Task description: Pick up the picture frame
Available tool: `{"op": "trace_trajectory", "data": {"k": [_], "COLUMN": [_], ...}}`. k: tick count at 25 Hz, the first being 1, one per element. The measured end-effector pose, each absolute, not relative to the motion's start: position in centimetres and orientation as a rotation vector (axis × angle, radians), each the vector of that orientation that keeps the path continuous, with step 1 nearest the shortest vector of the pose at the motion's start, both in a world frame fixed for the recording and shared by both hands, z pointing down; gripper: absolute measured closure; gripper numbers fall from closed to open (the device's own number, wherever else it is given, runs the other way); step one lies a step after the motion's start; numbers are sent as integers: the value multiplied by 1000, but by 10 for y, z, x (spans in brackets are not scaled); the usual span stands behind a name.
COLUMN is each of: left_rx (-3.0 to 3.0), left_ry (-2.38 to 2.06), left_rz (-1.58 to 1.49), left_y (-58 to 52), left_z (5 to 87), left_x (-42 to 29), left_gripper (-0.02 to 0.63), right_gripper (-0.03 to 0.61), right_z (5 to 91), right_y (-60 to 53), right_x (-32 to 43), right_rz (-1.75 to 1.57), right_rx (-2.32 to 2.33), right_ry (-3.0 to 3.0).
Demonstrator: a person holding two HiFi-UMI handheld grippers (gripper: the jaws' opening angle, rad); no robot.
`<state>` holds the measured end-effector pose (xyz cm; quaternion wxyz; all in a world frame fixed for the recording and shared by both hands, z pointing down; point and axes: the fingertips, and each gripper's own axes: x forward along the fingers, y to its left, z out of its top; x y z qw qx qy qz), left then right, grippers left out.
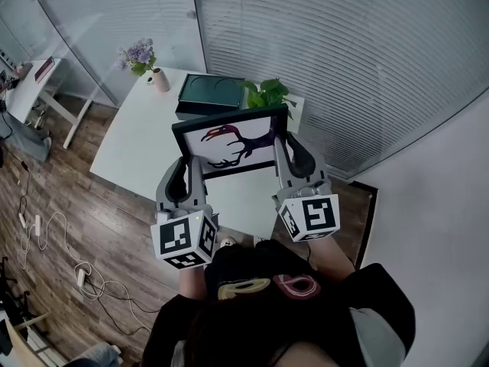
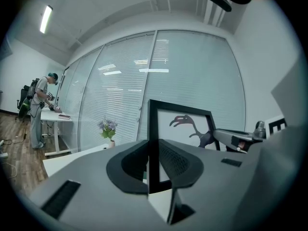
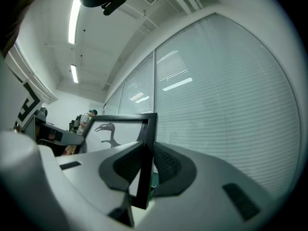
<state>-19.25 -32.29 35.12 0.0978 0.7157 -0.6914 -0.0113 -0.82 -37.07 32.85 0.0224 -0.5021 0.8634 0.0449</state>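
Table (image 1: 137, 155) below; left tongs (image 1: 186, 168), right tongs (image 1: 284, 148) clamp picture frame (image 1: 229, 145) sides, hiding lower corners.

Picture frame (image 1: 231, 144): black border, dark bird print, face tilted up at camera, above the white table (image 1: 137, 155). Can't tell if its bottom edge touches the top. Left gripper (image 1: 186, 173) clamps the frame's left edge, right gripper (image 1: 288, 153) its right edge. Just behind the frame: dark green box (image 1: 206, 95); leafy plant (image 1: 267, 92) behind its right corner. Further behind-left of the frame: small vase of purple flowers (image 1: 147, 63). Well left of the frame: wood floor, loose cables (image 1: 53, 239), second desk (image 1: 32, 82).
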Motion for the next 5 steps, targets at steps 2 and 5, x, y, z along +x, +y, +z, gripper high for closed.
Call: {"op": "trace_trajectory", "data": {"k": [2, 5], "left_rx": [2116, 2112], "left_ry": [-2052, -2060], "left_rz": [-34, -34], "left_y": [-322, -321], "left_z": [352, 352], "left_x": [-193, -192], "left_gripper": [535, 535], "right_gripper": [508, 508], "right_z": [330, 331], "right_y": [-370, -370], "right_x": [-8, -7], "right_rz": [139, 138], "right_rx": [-1552, -1546], "right_ry": [2673, 2673]}}
